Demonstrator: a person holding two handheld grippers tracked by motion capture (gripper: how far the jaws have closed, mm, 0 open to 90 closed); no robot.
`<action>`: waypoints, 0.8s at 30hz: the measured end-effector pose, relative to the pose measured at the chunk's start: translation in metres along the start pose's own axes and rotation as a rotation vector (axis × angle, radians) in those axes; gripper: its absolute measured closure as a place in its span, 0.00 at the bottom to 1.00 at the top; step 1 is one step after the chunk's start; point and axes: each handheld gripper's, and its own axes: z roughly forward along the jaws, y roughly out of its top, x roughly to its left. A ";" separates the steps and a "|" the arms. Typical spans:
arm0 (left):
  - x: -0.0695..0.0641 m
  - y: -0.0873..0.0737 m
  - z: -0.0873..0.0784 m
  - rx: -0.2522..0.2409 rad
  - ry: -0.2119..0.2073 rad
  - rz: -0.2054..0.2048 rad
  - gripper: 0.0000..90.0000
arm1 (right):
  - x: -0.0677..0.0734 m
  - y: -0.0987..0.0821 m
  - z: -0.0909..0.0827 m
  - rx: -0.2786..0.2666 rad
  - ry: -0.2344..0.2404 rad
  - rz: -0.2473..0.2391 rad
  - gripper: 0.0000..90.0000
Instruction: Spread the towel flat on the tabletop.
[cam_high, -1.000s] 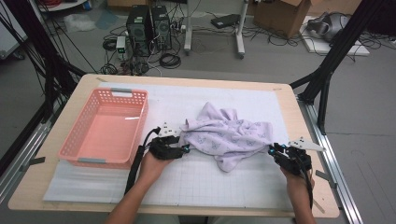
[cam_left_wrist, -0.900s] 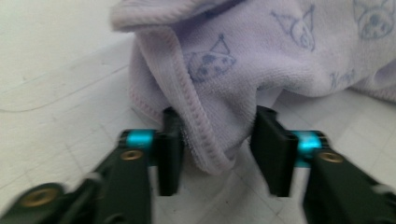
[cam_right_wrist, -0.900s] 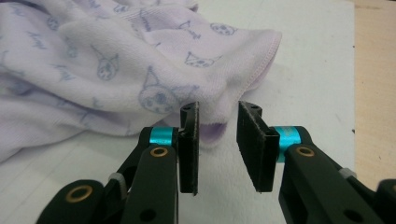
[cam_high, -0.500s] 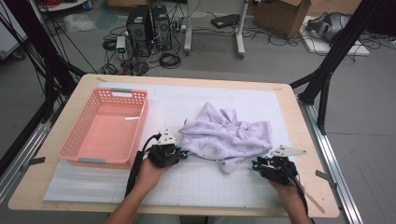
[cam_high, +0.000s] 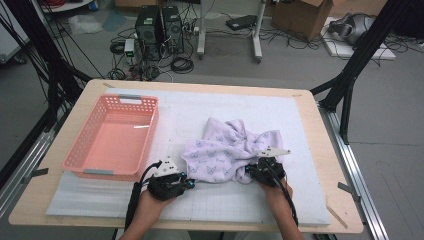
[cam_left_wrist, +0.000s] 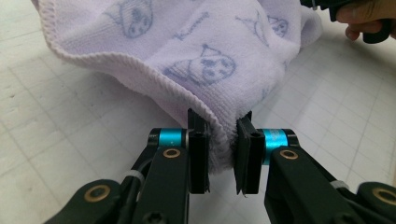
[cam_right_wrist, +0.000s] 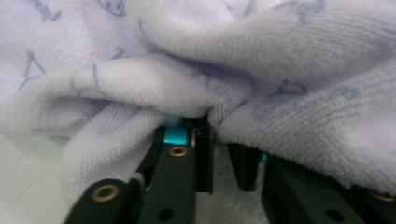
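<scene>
The towel (cam_high: 232, 152) lies crumpled on the mat (cam_high: 300, 130), right of the basket (cam_high: 112, 140). The left gripper (cam_high: 186, 183) is clamped on the towel's near left hem. The right gripper (cam_high: 250, 171) has just been closing, with a fold bunched between its jaws. To do this step well, both should keep firm bites and draw apart evenly. Count: one basket, one towel, two grippers.

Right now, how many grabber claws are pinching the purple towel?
2. The left gripper pinches the towel at its near left edge; the right gripper bites a fold at its near right side. Nothing else holds it.
</scene>
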 end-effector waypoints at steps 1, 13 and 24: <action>-0.004 -0.005 -0.006 -0.011 0.007 -0.007 0.87 | 0.002 -0.003 -0.008 -0.004 0.020 -0.003 0.93; -0.030 -0.023 -0.024 -0.019 -0.036 -0.024 0.85 | 0.001 -0.046 -0.111 -0.051 -0.088 0.013 0.94; -0.033 -0.027 -0.030 -0.055 0.005 -0.052 0.55 | -0.003 -0.066 -0.126 -0.103 -0.079 0.023 0.91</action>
